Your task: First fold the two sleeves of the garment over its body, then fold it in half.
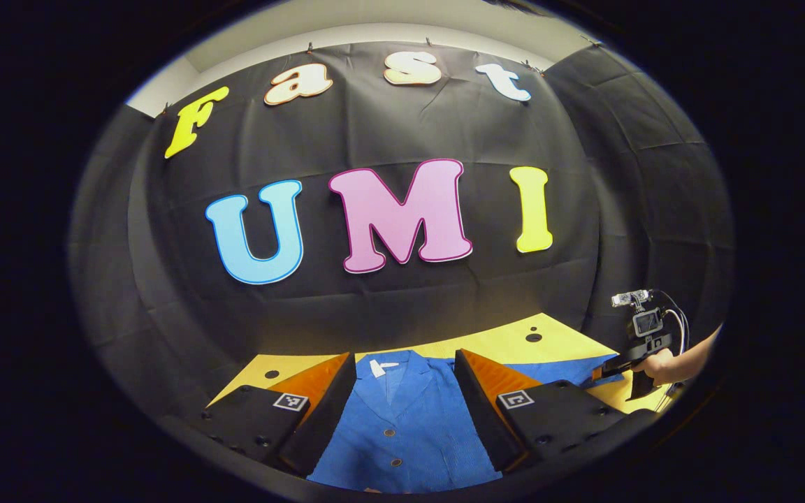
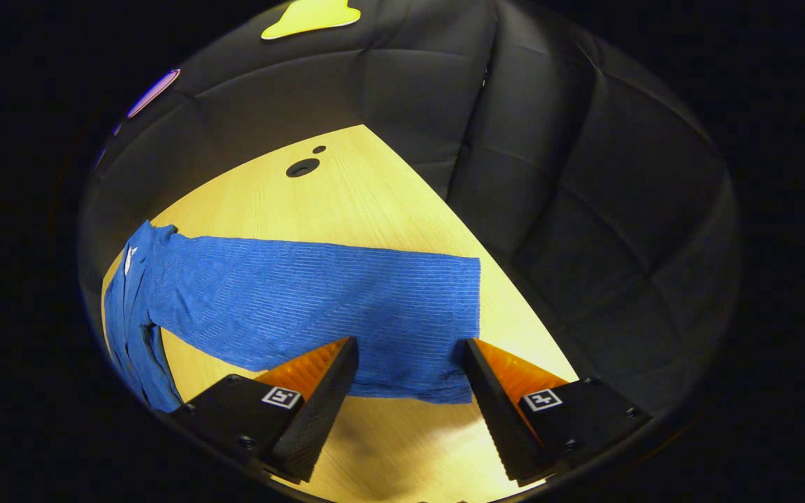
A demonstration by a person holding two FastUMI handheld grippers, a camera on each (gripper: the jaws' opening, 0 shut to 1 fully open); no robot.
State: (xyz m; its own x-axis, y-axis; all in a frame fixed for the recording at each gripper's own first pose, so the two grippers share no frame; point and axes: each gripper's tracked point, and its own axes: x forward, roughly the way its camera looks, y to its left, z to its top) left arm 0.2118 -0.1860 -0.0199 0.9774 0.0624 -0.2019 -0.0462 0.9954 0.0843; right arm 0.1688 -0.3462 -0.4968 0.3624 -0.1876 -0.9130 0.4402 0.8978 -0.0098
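Note:
A blue button-front garment (image 1: 402, 426) lies flat on the yellow wooden table (image 1: 507, 342), collar toward the wall. My left gripper (image 1: 404, 356) is open, hovering over the garment's chest, a finger on either side of the collar. In the right gripper view one sleeve (image 2: 318, 300) lies stretched out flat across the table (image 2: 346, 188). My right gripper (image 2: 408, 349) is open above the sleeve's cuff end, with cloth showing between its fingers and no grip on it. The left gripper view also shows the right gripper (image 1: 615, 368) far off at the sleeve (image 1: 556, 370), held by a hand (image 1: 661, 367).
The black cloth wall stands close behind the table and along its right side. Round holes (image 2: 302, 168) sit in the tabletop near the back corner. Bare wood lies on both sides of the sleeve, and the table's right edge runs just past the cuff.

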